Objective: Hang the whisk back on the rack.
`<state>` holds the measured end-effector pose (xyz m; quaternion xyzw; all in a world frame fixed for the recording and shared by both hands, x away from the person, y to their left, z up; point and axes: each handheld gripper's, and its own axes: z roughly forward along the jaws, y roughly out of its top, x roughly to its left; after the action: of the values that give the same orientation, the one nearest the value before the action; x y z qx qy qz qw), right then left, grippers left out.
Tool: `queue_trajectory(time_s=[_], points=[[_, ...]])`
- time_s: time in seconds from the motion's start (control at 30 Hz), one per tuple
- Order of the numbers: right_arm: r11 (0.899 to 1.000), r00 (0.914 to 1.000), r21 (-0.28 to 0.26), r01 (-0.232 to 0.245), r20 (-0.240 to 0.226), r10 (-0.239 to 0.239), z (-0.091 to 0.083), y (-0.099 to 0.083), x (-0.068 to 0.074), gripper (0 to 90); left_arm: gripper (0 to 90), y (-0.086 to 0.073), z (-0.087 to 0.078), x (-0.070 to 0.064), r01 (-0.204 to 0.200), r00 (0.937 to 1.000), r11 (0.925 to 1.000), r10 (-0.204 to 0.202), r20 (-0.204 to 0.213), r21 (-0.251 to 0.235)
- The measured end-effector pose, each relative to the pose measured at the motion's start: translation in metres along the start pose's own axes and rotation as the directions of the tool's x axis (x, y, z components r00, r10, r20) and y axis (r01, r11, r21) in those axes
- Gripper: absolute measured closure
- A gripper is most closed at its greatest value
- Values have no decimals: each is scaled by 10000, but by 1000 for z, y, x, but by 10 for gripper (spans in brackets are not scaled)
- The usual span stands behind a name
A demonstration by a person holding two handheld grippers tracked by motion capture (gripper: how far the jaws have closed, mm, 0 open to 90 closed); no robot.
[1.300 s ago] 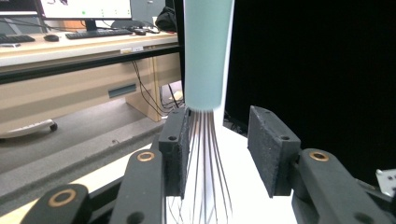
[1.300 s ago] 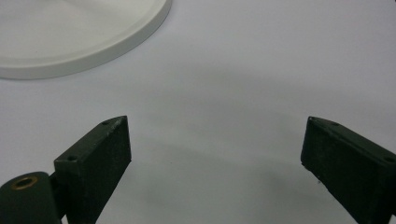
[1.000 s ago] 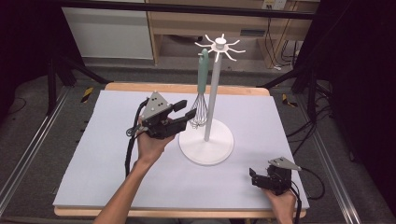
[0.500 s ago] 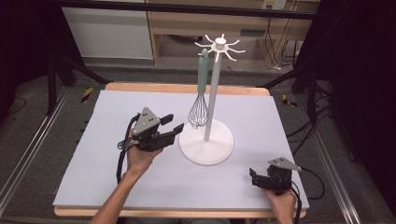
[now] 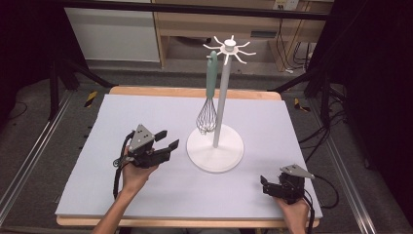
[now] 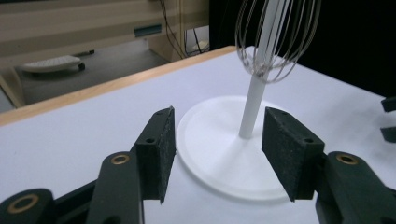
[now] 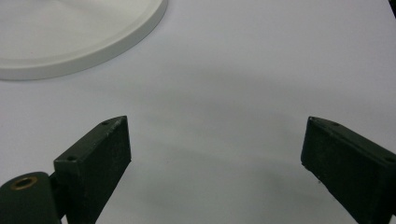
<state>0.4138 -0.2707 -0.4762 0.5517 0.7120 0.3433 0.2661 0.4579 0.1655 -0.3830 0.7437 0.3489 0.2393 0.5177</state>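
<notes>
Steel-wired whisk (image 5: pixel 208 97) hangs from the white hook stand (image 5: pixel 221 97) mid-counter, so the left gripper (image 5: pixel 164 141) at eight o'clock and the right gripper (image 5: pixel 263 185) at four rest empty, jaws spread.

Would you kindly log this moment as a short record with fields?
surface: white-covered table
stand: white hook stand, round base on the table
whisk: teal-handled whisk hanging from a hook, wires above the base
left gripper: open, empty, left of the base
right gripper: open, empty, near the table's front right corner
</notes>
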Motion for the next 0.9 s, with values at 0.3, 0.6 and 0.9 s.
queue_trajectory(time_s=[0.3, 0.6, 0.9], points=[[10000, 10000, -13, -56, 42, 56, 0, 0, 0, 88, 425, -29, -13, 12, 324, 9986, 9985, -305, -439, 441], [10000, 10000, -53, 15, 93, -14, -1, 0, -1, 88, 419, -53, -24, 24, 874, 9916, 9939, -803, -1010, 677], [10000, 9999, -70, -30, 146, 31, -1, -1, -1, 88, 409, -76, -38, 38, 1481, 9755, 9855, -1318, -1761, 831]])
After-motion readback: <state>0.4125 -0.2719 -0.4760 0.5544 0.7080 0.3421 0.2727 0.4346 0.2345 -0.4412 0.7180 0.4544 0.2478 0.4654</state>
